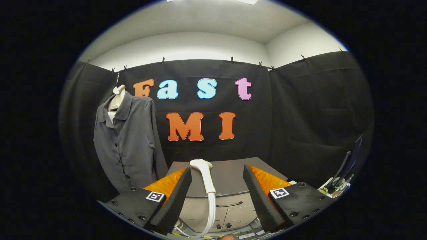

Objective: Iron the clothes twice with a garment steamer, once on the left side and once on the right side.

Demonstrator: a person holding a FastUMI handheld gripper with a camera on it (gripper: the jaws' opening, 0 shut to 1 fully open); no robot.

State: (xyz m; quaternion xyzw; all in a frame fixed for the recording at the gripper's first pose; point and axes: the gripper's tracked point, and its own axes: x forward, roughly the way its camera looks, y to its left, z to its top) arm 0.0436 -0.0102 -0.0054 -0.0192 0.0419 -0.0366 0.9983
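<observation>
While tool (217,173) gapes, white steamer (206,176) upright between fingers.

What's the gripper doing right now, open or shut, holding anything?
Gripper: open, holding nothing; the steamer head stands between its fingers, touching neither.

Pretty sure I'm in a recording booth, not anyone's home. Black cloth (310,110) is clipped up as walls, and a shirt (128,143) hangs on a mannequin bust (118,95).
</observation>
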